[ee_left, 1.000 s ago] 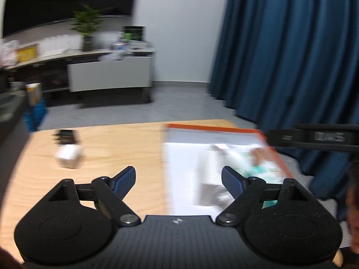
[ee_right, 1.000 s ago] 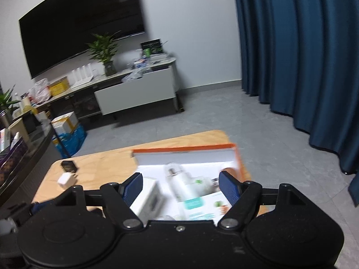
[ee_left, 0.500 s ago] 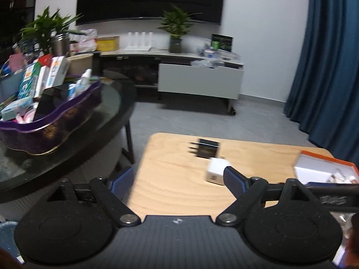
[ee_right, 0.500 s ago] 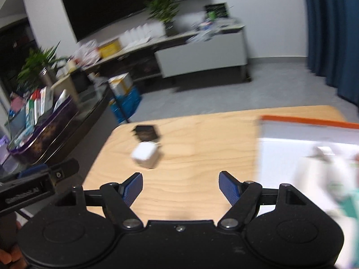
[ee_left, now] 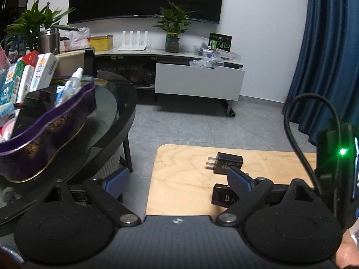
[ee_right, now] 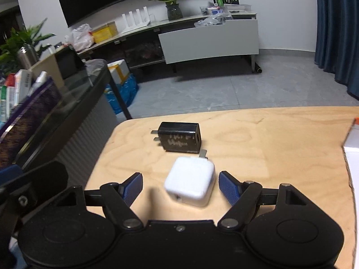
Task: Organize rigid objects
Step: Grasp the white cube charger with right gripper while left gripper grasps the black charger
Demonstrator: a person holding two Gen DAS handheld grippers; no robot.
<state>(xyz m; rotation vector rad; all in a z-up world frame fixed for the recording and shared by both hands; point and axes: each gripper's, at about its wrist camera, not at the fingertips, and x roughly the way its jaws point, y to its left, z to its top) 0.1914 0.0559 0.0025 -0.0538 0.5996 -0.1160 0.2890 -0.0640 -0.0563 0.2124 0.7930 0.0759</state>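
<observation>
A white charger lies on the wooden table, between the fingers of my right gripper. That gripper is open, with a gap showing on each side of the charger. Just beyond it lies a black charger, prongs pointing left, also seen from the left wrist. My left gripper hovers over the table's left edge with its jaws opening and nothing between them. The right gripper's body crosses the left wrist view at the right and hides the white charger there.
A white box with an orange rim sits at the table's right edge. Left of the table stands a dark glass table carrying a purple basket full of packages. Grey floor and a TV cabinet lie beyond.
Both views have swung left, away from the orange-rimmed box toward the two chargers. My right gripper has come down around the white charger. The left jaws stand wider.
</observation>
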